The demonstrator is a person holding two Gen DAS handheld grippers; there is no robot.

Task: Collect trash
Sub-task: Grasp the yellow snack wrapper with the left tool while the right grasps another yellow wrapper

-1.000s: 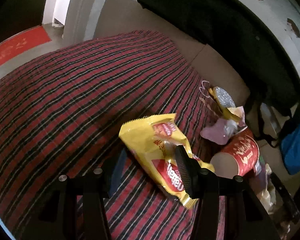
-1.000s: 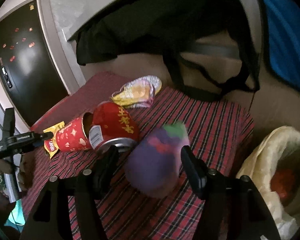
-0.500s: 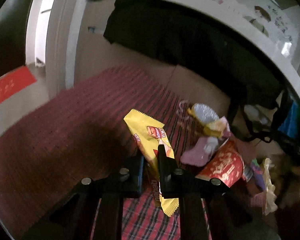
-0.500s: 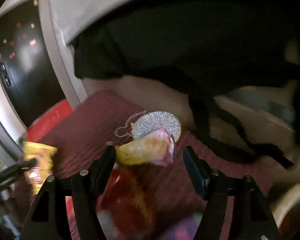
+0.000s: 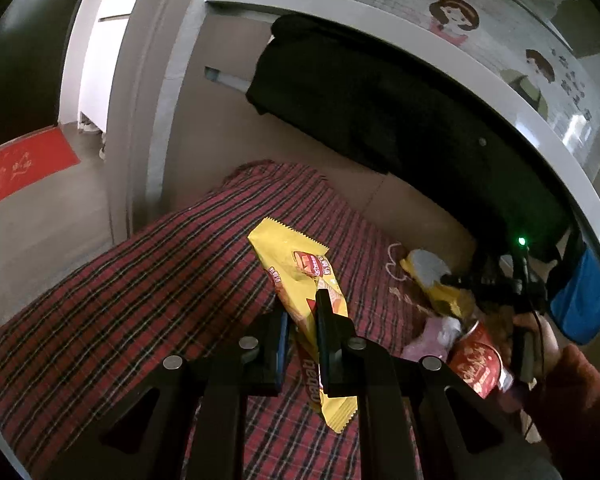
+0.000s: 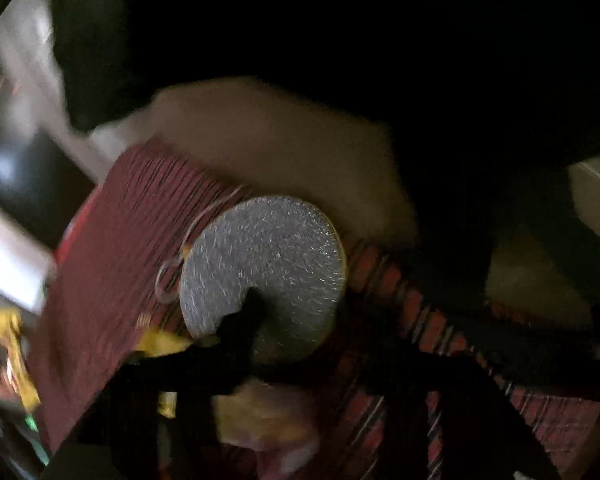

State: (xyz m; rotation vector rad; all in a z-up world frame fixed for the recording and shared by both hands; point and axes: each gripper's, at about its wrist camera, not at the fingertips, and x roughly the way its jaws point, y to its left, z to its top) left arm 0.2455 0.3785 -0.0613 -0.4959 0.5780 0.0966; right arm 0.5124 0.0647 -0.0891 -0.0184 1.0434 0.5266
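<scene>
In the left wrist view, the left hand-held gripper [image 5: 302,320] is clenched on a yellow snack wrapper [image 5: 300,280], its fingers pinching the wrapper's middle. The wrapper stands nearly upright, lifted off the red plaid cloth [image 5: 140,312] covering the tabletop; its lower end hangs toward 6 o'clock, partly behind the right finger, and its crimped top points to 11 o'clock.

At 3 o'clock from the wrapper lies a cluster of trash: a red paper cup [image 5: 480,360] on its side, its mouth cut off behind the person's right hand [image 5: 540,336], a pale pink crumpled piece [image 5: 432,336] just beside it, and farther off a yellow packet with a silvery round face [image 5: 432,268]. The right hand-held gripper [image 5: 460,280] reaches at that packet; its tips are too dark to read here.

The right wrist view is dim and motion-blurred. The silvery round disc [image 6: 268,272] fills the centre, with one dark finger [image 6: 244,320] across its lower edge; whether this gripper is released or clenched I cannot tell. Yellow and pink scraps below it are only smears.

Beyond, a black garment [image 5: 380,112] hangs at 12 o'clock over a pale wall.
</scene>
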